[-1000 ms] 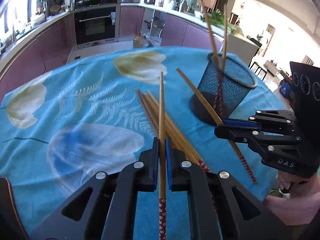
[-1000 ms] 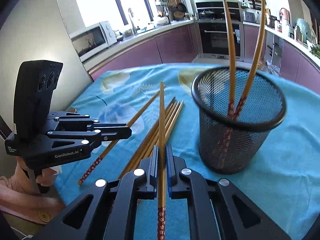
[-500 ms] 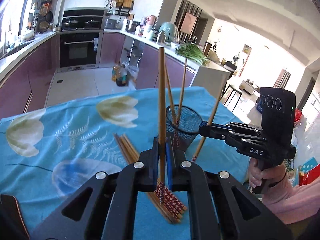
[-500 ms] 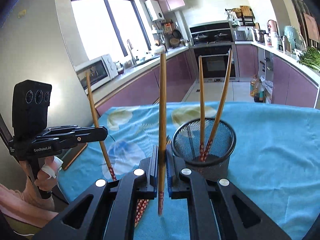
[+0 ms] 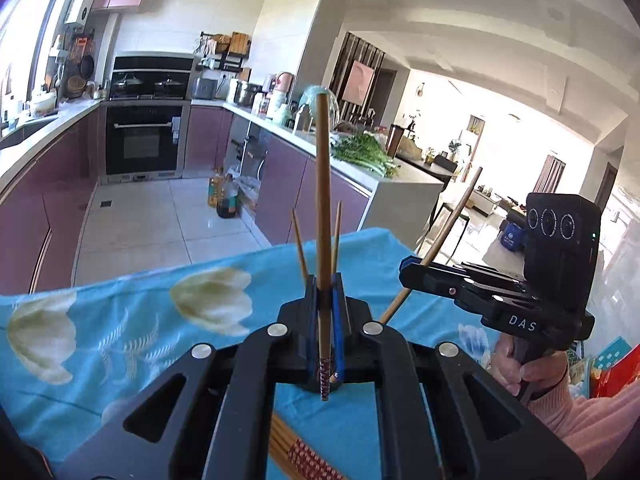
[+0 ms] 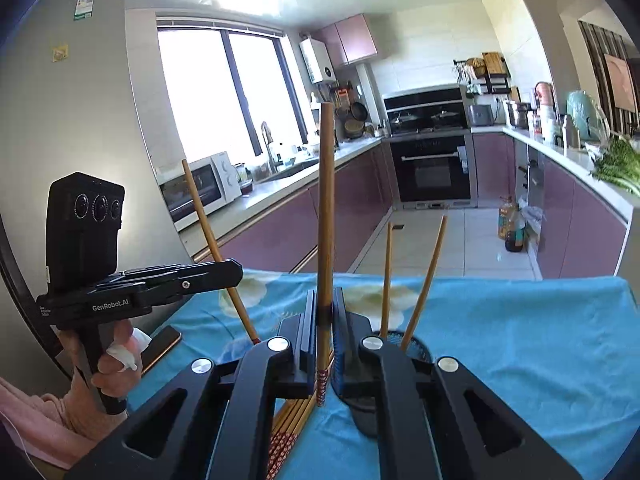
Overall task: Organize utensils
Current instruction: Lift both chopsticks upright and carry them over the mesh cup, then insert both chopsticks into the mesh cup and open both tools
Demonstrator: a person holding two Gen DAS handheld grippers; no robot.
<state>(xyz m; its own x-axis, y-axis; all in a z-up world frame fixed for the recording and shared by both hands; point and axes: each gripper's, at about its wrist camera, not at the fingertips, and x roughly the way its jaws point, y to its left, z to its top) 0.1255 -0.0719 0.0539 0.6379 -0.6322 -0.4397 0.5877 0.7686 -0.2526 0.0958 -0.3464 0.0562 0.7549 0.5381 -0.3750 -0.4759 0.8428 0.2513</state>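
Observation:
My left gripper (image 5: 325,292) is shut on a wooden chopstick (image 5: 323,208) that stands nearly upright, patterned end down. The right gripper (image 6: 325,304) is shut on a second chopstick (image 6: 326,200), also upright. Both are raised above the table. In the left wrist view the right gripper (image 5: 412,276) shows at the right with its chopstick (image 5: 448,224) slanting. The black mesh holder (image 6: 416,344) sits just behind my right fingers, largely hidden, with two chopsticks (image 6: 426,276) leaning in it. A bundle of several chopsticks (image 6: 296,420) lies on the cloth below.
A blue flowered tablecloth (image 6: 520,340) covers the table. A dark flat object (image 6: 160,344) lies at its left edge. A person's hands in pink sleeves (image 5: 592,428) hold both grippers. Kitchen counters and an oven stand beyond the table.
Both grippers have risen off the table, each with its chopstick, and tilted up. The chopsticks went from lying along the cloth to standing upright. The holder and bundle now sit lower.

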